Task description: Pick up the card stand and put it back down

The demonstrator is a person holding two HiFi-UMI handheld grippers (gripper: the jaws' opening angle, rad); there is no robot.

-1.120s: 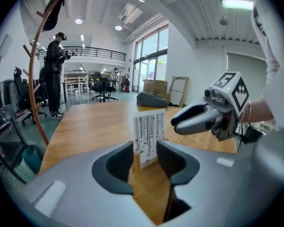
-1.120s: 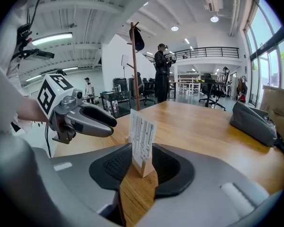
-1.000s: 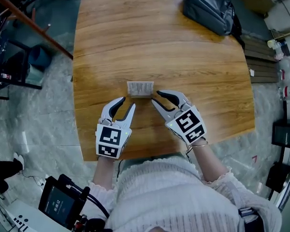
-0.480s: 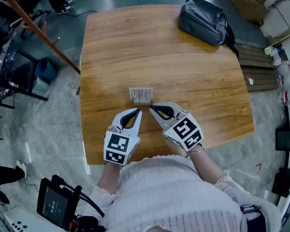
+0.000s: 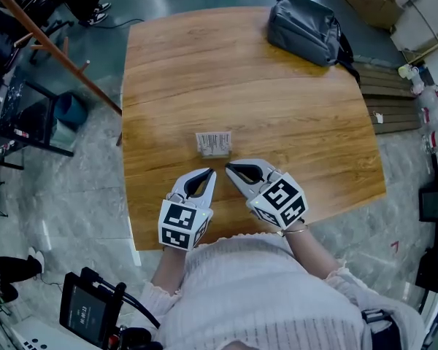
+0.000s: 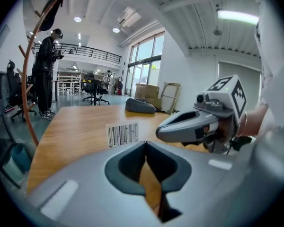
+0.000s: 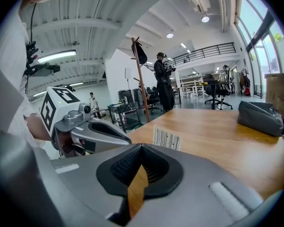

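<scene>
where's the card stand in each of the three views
Head view: the small clear stand holding a white barcode card stands in the near middle of the light wooden table.
Left gripper view: the stand shows just left of centre.
Right gripper view: the stand shows near centre, slightly right.
Shared landmark: the dark grey bag at the table's far end.

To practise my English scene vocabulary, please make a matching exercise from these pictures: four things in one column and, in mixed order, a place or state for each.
Things:
1 card stand
2 bag
3 left gripper
4 wooden pole

Places or states:
a far right corner of the table
b off the table, to its left
c jaws shut, nothing between them
d upright on the table, just ahead of the left gripper

Pairs: 1-d, 2-a, 3-c, 4-b
</scene>
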